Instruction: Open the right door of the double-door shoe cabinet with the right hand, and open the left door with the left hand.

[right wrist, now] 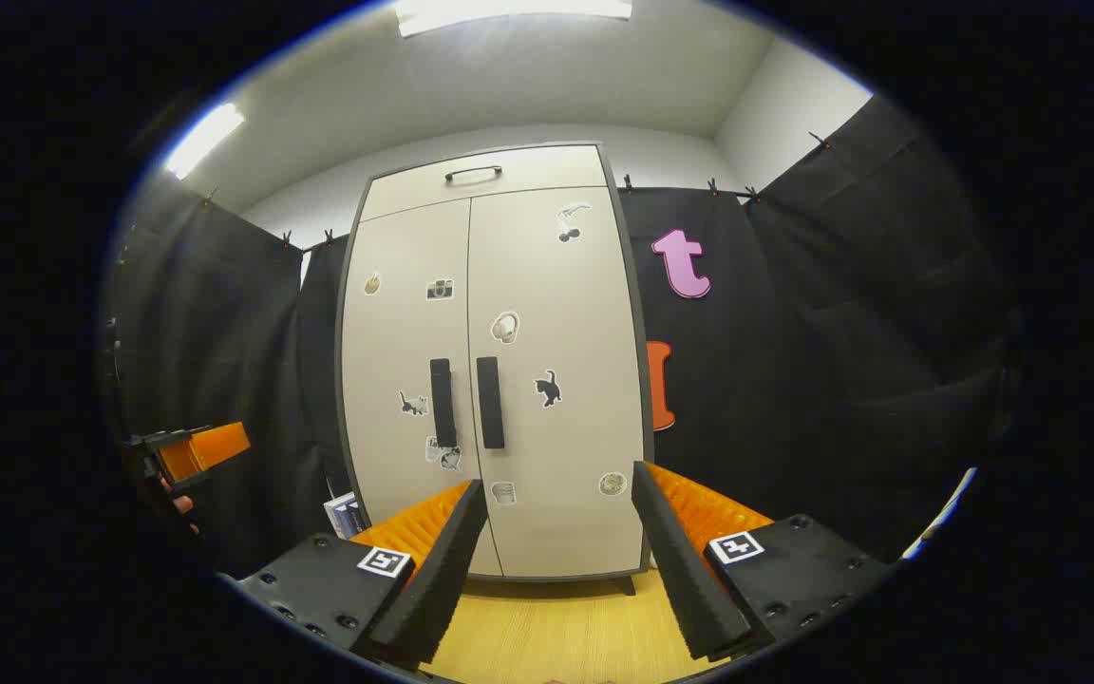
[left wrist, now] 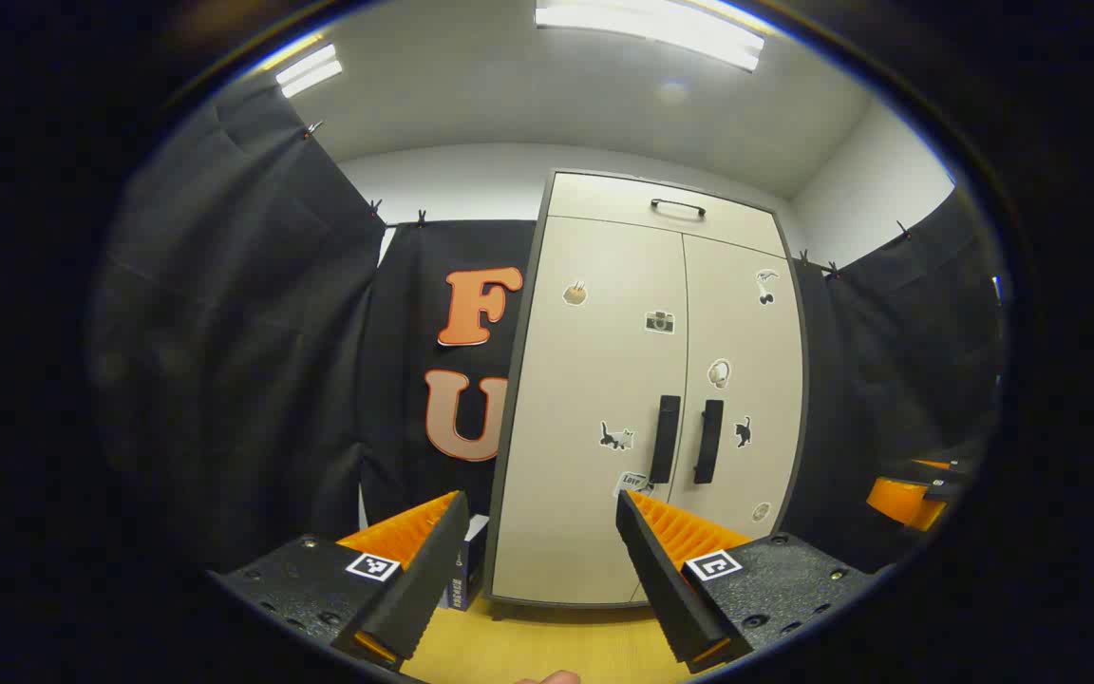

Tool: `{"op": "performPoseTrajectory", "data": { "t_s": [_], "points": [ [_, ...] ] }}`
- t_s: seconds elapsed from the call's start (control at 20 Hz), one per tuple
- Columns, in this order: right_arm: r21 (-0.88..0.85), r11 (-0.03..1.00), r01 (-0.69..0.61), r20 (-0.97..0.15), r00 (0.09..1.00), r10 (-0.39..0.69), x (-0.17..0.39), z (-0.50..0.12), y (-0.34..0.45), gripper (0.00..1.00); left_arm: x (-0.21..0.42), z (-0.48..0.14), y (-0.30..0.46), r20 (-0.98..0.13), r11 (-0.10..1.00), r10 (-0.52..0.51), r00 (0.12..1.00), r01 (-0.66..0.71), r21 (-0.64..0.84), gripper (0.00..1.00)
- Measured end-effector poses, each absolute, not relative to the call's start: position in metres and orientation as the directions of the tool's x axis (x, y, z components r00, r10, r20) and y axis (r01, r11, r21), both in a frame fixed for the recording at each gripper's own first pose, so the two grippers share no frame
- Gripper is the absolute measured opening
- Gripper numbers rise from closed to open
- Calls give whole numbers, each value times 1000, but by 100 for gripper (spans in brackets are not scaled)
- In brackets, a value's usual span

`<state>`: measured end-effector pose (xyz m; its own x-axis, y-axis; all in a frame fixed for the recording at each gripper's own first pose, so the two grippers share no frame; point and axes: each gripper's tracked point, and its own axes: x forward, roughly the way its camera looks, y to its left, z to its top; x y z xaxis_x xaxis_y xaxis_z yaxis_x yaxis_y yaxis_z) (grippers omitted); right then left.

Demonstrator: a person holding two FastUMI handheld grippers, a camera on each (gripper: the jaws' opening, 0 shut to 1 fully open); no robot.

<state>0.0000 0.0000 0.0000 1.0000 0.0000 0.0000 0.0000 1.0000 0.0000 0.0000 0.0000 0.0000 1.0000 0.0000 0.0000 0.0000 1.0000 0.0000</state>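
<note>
Nearest the lens in the left gripper view, our left tool (left wrist: 537, 560) has its two fingers spread wide with nothing between them, held in the air above the wooden floor (left wrist: 547, 646). Beyond it stands the shoe cabinet (left wrist: 594, 532), upright on that floor against the black cloth wall. Both doors sit flush and closed: the left door (left wrist: 585, 380) and the right door (left wrist: 746, 361) meet at the middle seam. On either side of that seam hang two dark vertical handles, the left handle (left wrist: 666, 439) and the right handle (left wrist: 707, 441), just beside each other. Above the doors runs a shallow top drawer (left wrist: 670, 214) with its own dark pull. Small stickers dot both doors. A small box (left wrist: 466, 570) stands on the floor by the cabinet's lower left corner.

In the right gripper view, our right tool (right wrist: 556, 560) is likewise spread open and empty, pointing at the cabinet (right wrist: 556, 532) from well apart. We see the right door (right wrist: 556, 285), the left door (right wrist: 395, 332), and the pair of handles, right (right wrist: 490, 403) and left (right wrist: 443, 403), neither touched by a finger. At the left edge of this view our left tool (right wrist: 191, 454) shows farther off, held by a hand (right wrist: 167, 494); from here we cannot tell how its fingers stand.
</note>
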Motion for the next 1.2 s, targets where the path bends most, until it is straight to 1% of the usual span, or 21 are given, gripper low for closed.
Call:
{"op": "performPoseTrajectory", "data": {
  "t_s": [0.05,0.1,0.15,0.45,0.85,1.2],
  "points": [
    [0,1000,-1,-3,1000,1,0,-1,0,98,-1,1,1,11,1000,11,1000,-11,4,91],
    [0,1000,0,-5,1000,0,0,-1,0,98,-1,2,-2,13,1000,4,1000,-4,6,91],
    [2,1000,3,-2,1000,-3,1,0,0,98,-2,0,-5,8,1000,-9,1000,9,8,94],
    [-1,1000,9,0,1000,-9,-6,1,0,98,-6,-3,-11,-7,999,-40,999,40,-20,94],
    [-3,1000,20,2,1000,-20,-13,1,-2,98,-7,-9,-12,-19,998,-45,999,45,-39,94],
    [-9,1000,7,-5,1000,-7,-3,3,4,98,-2,-9,-22,-2,996,-76,997,76,-55,94]
  ]
}}
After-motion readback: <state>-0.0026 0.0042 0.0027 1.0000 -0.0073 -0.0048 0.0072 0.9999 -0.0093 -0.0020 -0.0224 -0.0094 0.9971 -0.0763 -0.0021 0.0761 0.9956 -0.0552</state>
